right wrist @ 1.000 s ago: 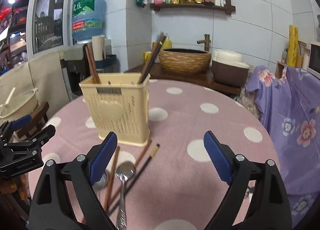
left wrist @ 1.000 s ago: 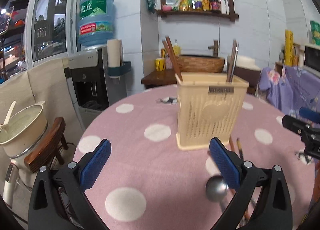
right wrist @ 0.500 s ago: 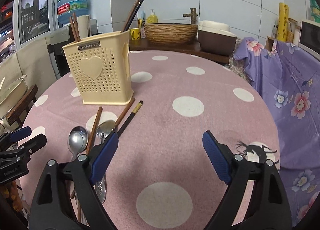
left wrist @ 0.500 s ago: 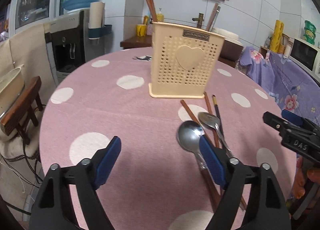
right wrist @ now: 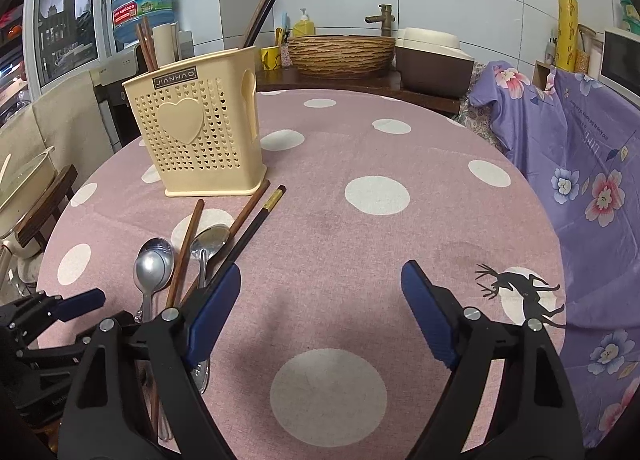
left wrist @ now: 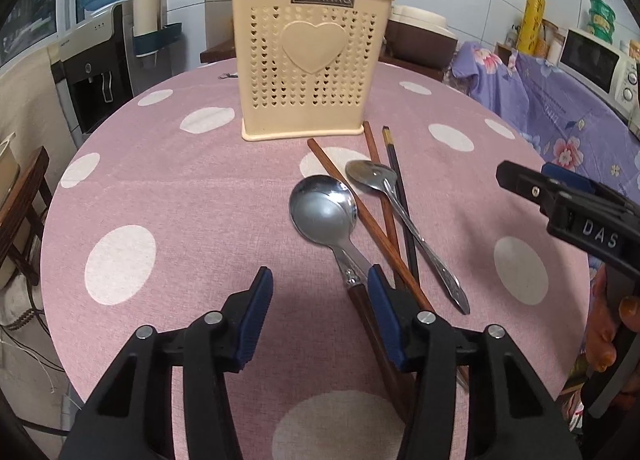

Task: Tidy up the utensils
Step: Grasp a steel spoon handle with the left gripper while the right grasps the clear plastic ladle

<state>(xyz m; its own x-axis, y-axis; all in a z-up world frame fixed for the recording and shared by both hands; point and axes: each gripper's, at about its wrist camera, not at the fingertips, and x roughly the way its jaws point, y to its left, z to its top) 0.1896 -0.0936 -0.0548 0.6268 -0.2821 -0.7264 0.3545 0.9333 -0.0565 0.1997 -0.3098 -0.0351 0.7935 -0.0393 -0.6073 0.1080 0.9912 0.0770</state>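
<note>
A cream perforated utensil holder [left wrist: 310,63] with chopsticks standing in it sits on the pink dotted tablecloth [left wrist: 180,187]; it also shows in the right wrist view [right wrist: 200,139]. In front of it lie a large round spoon [left wrist: 324,213], a smaller steel spoon [left wrist: 370,173], brown chopsticks [left wrist: 360,203] and a dark chopstick [left wrist: 402,203]. My left gripper [left wrist: 318,300] is open, low over the cloth, its right finger beside the large spoon's wooden handle. My right gripper [right wrist: 322,312] is open and empty, to the right of the utensils [right wrist: 154,268].
The round table drops off at its edges. A purple floral cloth [right wrist: 580,163] covers furniture to the right. A water dispenser [left wrist: 100,59], a chair with a pot [right wrist: 36,195] and a counter with a woven basin [right wrist: 340,53] stand around.
Both grippers have tilted down and come lower toward the table. The left one has closed in on the large spoon's handle and its jaws have narrowed.
</note>
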